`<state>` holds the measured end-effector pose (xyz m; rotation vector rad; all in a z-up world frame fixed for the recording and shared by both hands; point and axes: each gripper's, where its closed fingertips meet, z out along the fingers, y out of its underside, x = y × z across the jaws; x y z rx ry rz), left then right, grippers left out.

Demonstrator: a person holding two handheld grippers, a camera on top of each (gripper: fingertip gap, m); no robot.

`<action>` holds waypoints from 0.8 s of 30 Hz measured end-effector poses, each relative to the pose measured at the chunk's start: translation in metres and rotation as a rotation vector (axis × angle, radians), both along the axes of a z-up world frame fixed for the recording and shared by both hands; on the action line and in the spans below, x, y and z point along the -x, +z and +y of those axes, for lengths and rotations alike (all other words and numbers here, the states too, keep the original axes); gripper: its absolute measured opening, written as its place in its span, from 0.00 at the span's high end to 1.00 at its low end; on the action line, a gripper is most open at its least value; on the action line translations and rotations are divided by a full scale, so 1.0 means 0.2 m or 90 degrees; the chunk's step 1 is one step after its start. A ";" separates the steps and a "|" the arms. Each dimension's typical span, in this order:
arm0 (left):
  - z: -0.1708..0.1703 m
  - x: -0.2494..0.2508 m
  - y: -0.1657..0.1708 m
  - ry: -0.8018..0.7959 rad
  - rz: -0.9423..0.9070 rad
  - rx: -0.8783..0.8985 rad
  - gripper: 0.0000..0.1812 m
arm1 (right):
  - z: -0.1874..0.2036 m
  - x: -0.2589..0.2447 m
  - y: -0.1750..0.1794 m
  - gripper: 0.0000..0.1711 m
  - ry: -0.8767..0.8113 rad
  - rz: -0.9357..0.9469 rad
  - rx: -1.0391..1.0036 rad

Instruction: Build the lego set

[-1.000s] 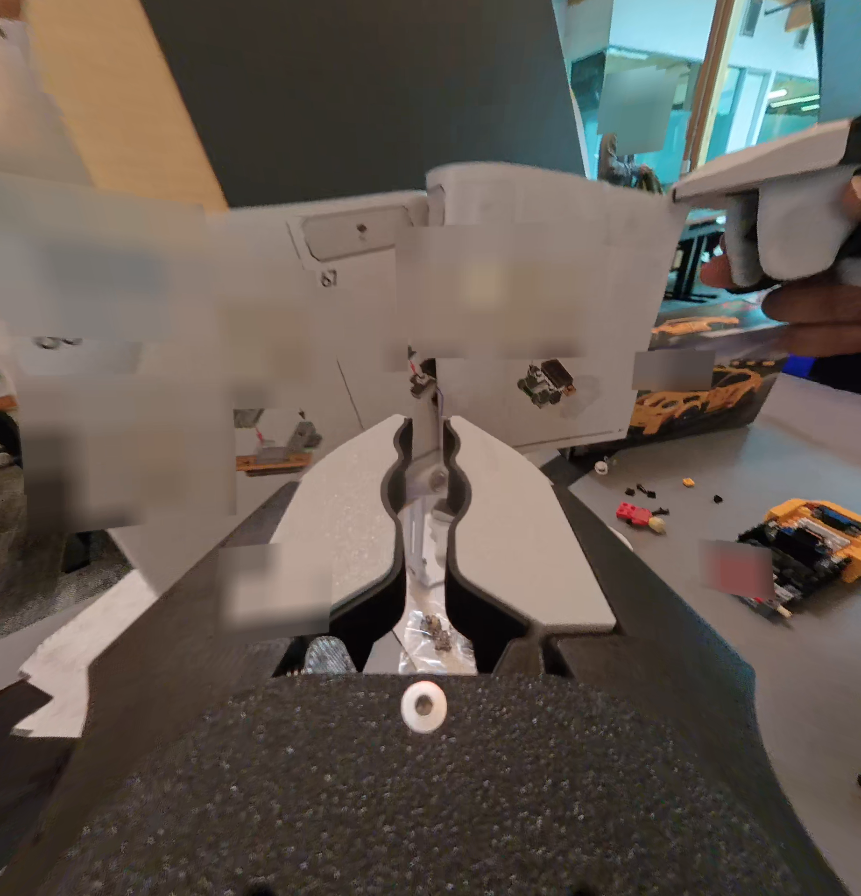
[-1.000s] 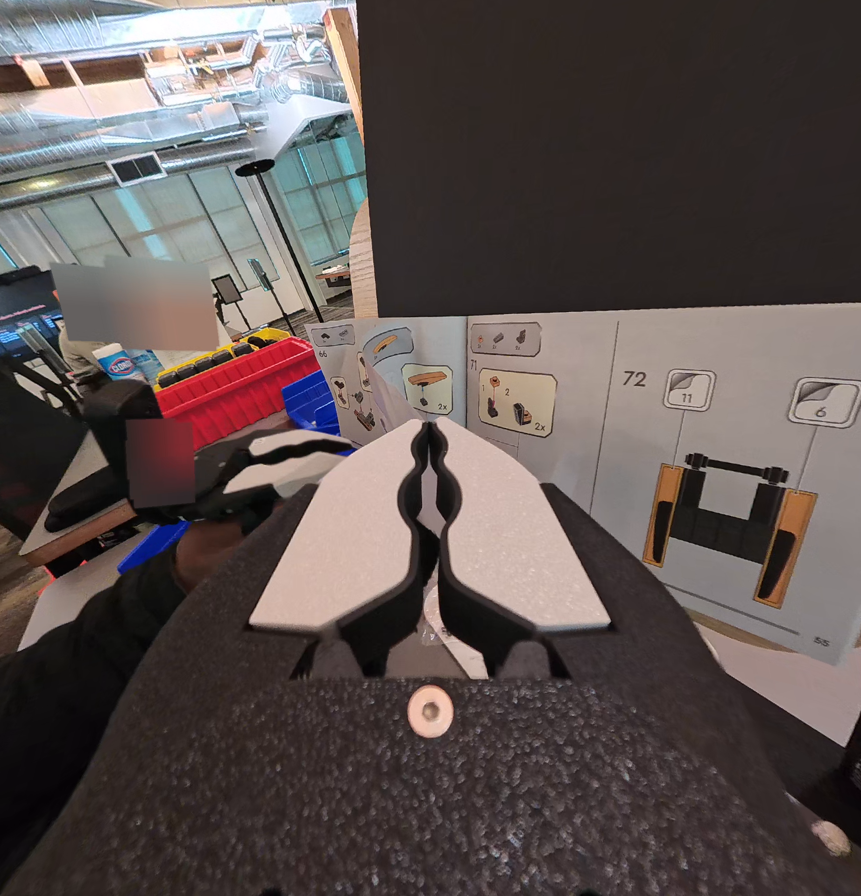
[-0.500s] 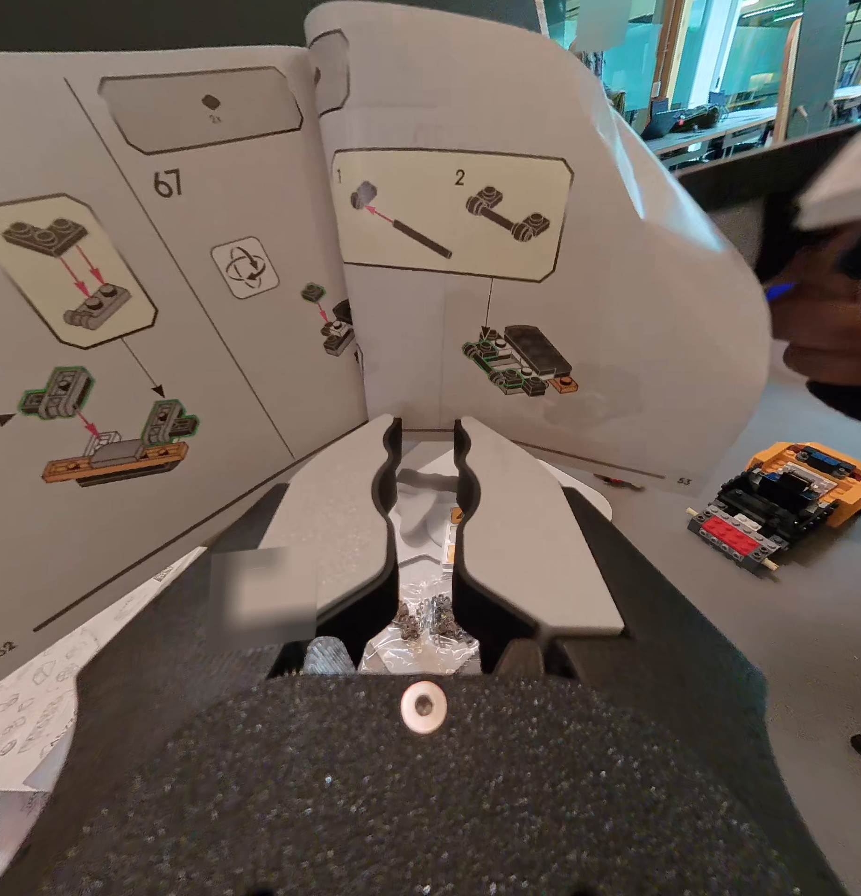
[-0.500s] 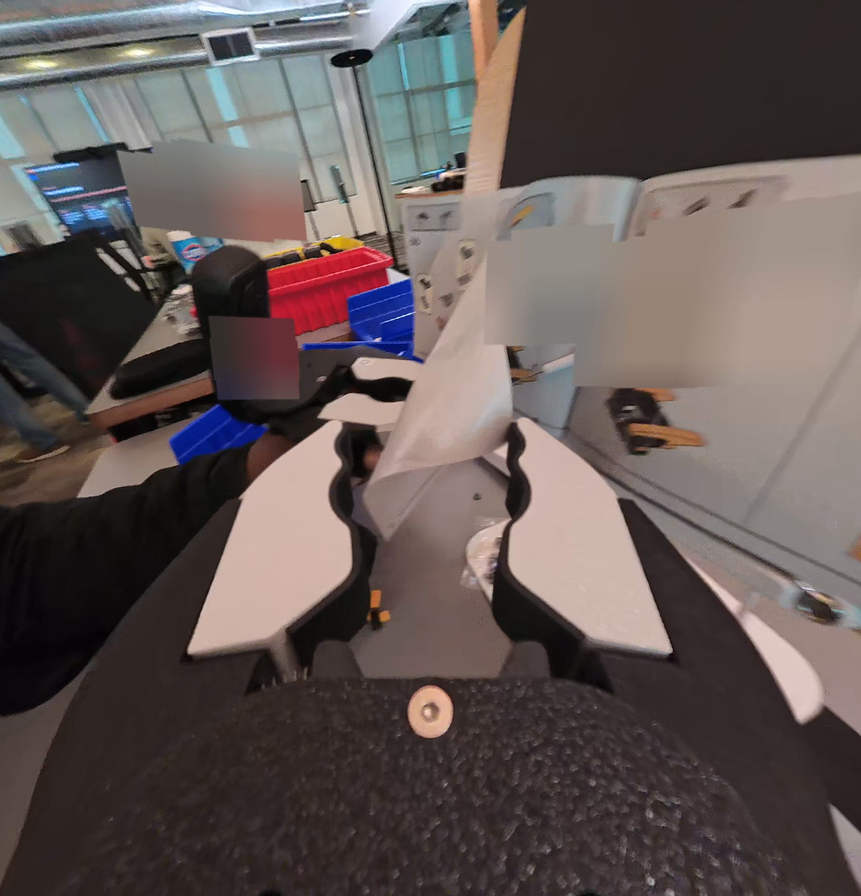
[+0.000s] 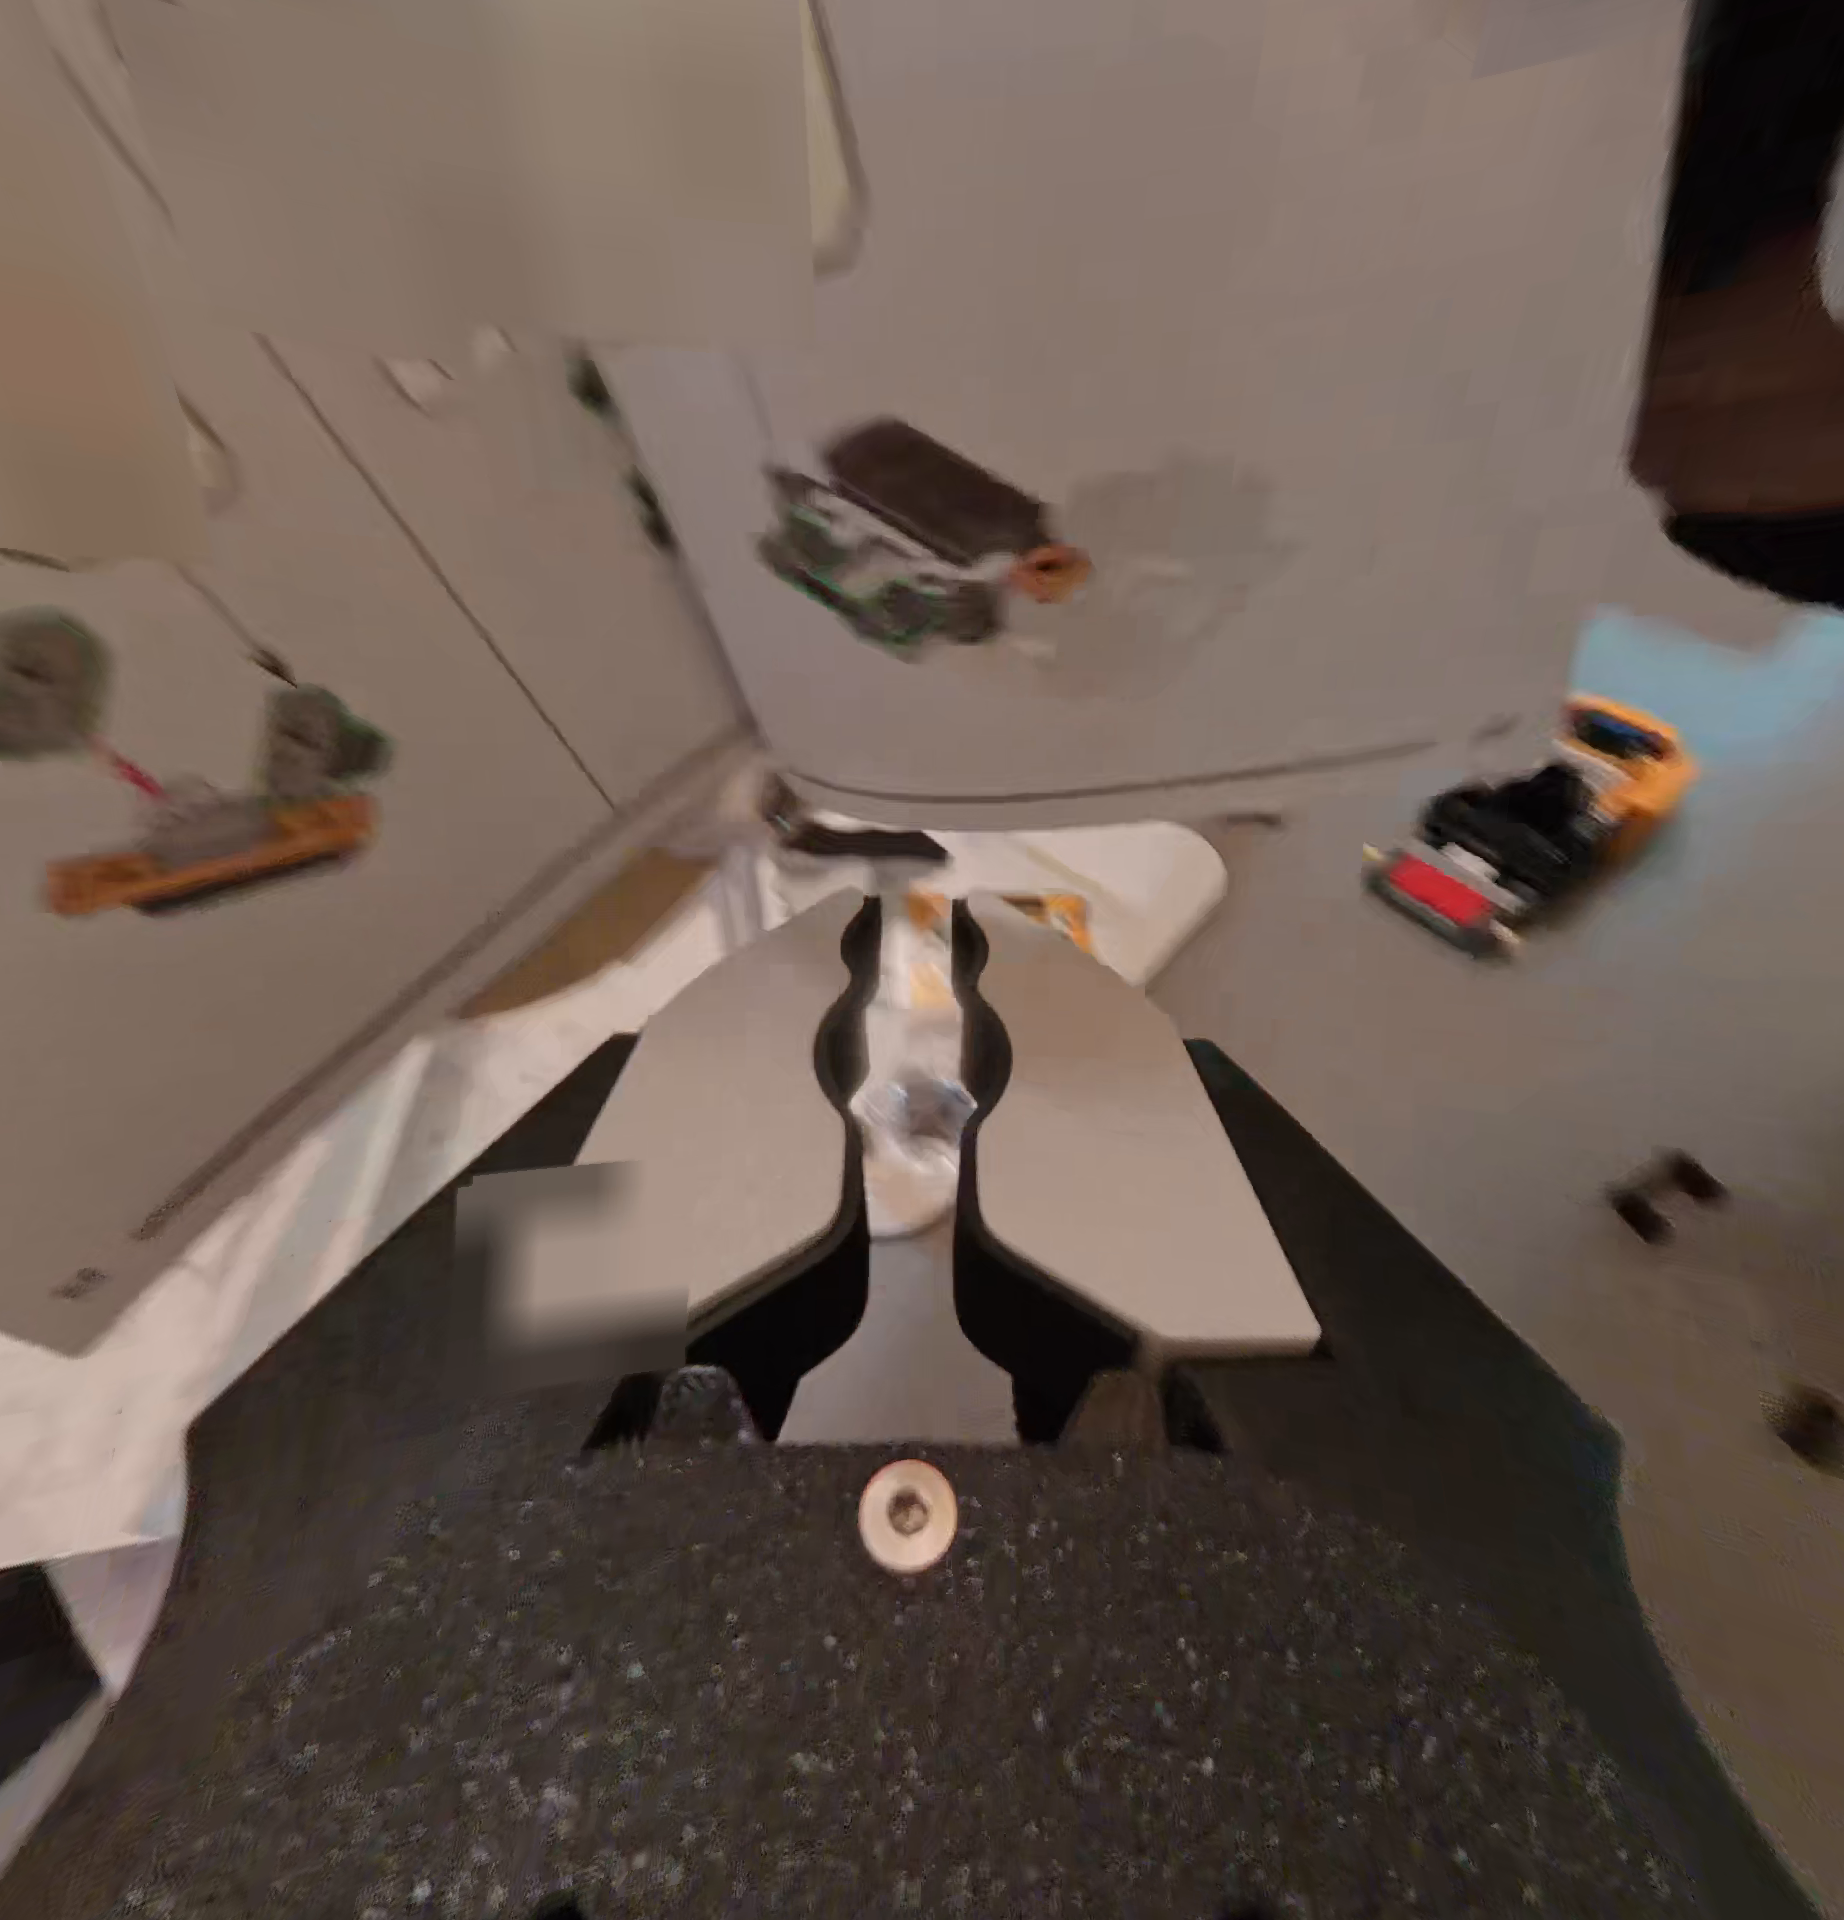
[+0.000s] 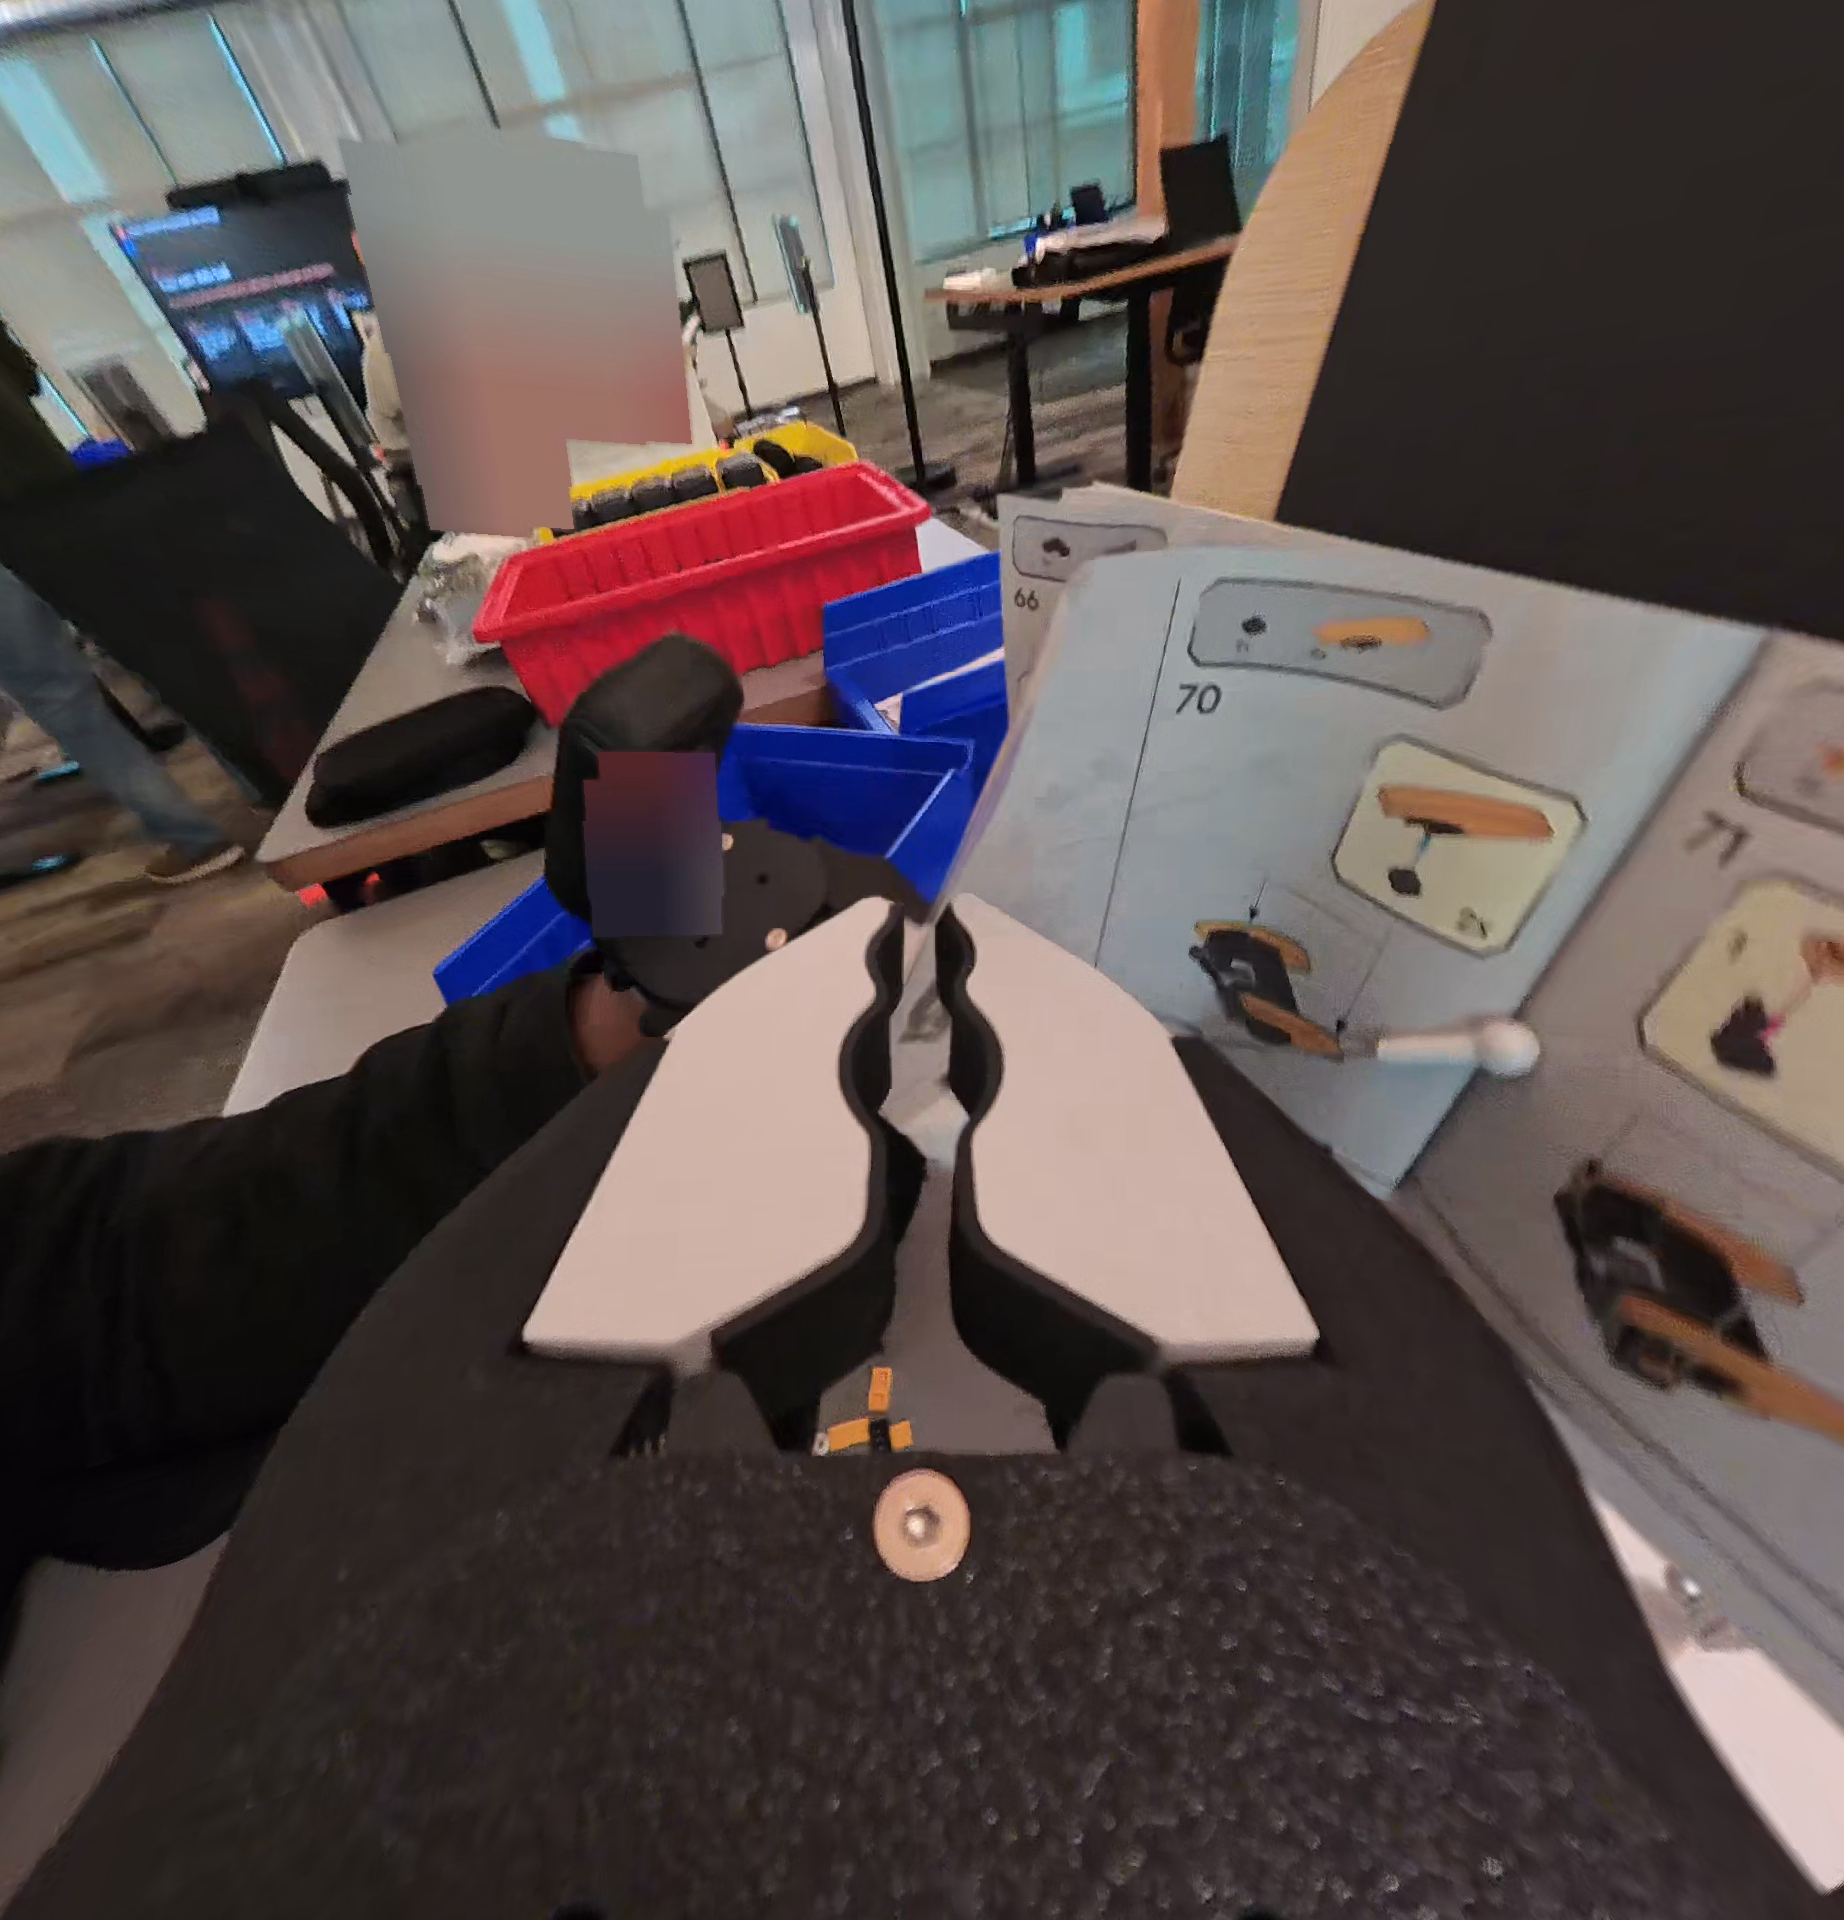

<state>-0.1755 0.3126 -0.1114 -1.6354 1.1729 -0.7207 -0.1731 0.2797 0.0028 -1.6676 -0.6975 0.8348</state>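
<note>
While the right claw pinches a page edge of the instruction booklet between nearly closed fingers, the left claw hangs narrowly parted, holding nothing, below the booklet, with the half-built lego car on the table to its right.

right gripper narrowed around booklet page

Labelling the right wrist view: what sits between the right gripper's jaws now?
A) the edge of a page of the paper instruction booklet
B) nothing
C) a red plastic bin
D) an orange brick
A: the right gripper has its jaws narrowed around the edge of a lifted page of the paper instruction booklet; the red plastic bin stands far behind on another table.
</note>
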 end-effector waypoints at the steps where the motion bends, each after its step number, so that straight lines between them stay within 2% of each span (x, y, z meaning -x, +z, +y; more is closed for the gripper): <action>1: -0.05 0.00 -0.04 -0.027 0.009 0.025 0.93 | 0.03 0.02 0.01 0.98 0.001 -0.017 0.003; 4: -0.20 -0.07 -0.09 -0.112 -0.027 0.023 0.94 | 0.14 0.09 0.00 1.00 0.003 -0.089 0.014; 7: -0.22 -0.13 -0.02 -0.072 -0.075 -0.150 0.93 | 0.21 0.14 -0.01 0.98 0.011 -0.151 -0.015; 9: -0.22 -0.16 0.05 -0.037 -0.097 -0.206 0.93 | 0.21 0.15 0.04 0.95 0.022 -0.152 -0.067; 13: -0.07 -0.18 0.15 0.098 -0.120 -0.215 0.92 | 0.20 0.09 0.17 0.94 0.015 -0.097 -0.107; 16: 0.05 -0.19 0.18 0.183 -0.083 -0.239 0.89 | 0.20 0.05 0.23 0.87 0.009 -0.090 -0.094; 18: 0.10 -0.20 0.20 0.213 -0.064 -0.273 0.87 | 0.17 0.03 0.25 0.81 0.007 -0.089 -0.088; 24: 0.20 -0.23 0.18 0.239 -0.007 -0.293 0.87 | 0.15 0.06 0.22 0.80 0.010 -0.108 -0.067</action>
